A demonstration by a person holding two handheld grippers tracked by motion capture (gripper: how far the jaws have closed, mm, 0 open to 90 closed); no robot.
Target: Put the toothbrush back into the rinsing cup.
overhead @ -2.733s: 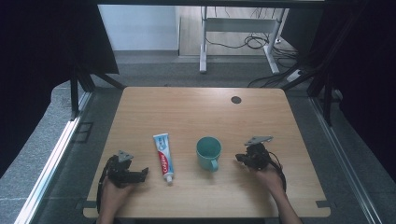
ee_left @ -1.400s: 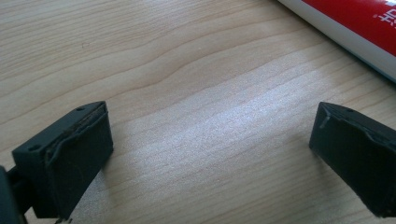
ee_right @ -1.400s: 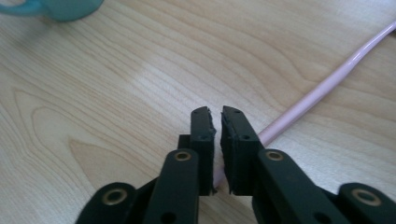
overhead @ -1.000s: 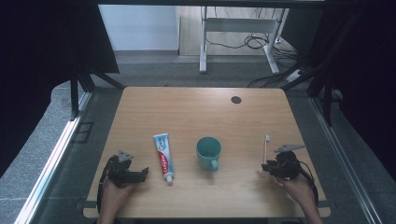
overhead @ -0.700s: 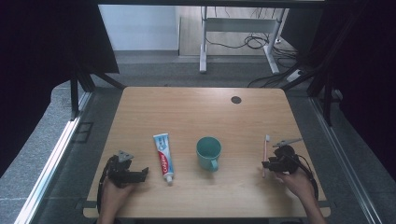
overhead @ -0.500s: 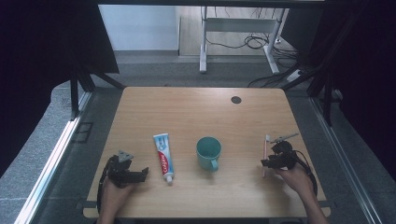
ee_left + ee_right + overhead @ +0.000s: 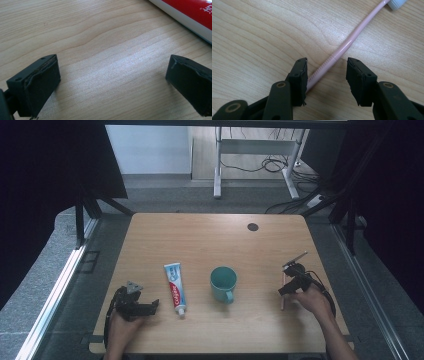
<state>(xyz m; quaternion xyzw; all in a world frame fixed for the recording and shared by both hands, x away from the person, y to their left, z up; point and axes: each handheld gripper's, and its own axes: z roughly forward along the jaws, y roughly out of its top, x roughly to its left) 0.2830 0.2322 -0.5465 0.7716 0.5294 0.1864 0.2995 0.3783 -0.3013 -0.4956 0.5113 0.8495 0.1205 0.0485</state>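
A pink toothbrush (image 7: 282,304) lies flat on the wooden table (image 7: 210,240) at the right, its white head (image 7: 396,3) pointing away from the hand. My right gripper (image 7: 286,289) is open and straddles the handle (image 7: 348,45). Its jaws have just been opening, and the handle runs close along the left jaw without being squeezed. A teal mug (image 7: 223,282) stands upright in the middle. A red and white toothpaste tube (image 7: 174,282) lies left of it. My left gripper (image 7: 150,306) rests open near the front left, with bare wood between its jaws (image 7: 112,77) and the tube (image 7: 190,10) just beyond.
A dark round grommet (image 7: 253,227) sits in the table's far right part. Black curtains hang on both sides. A white desk frame (image 7: 250,155) with cables stands on the floor behind the table.
The right hand has moved from near the right front edge away from the person, to the toothbrush, and its jaws stand wider. The left hand, tube and mug have not moved.
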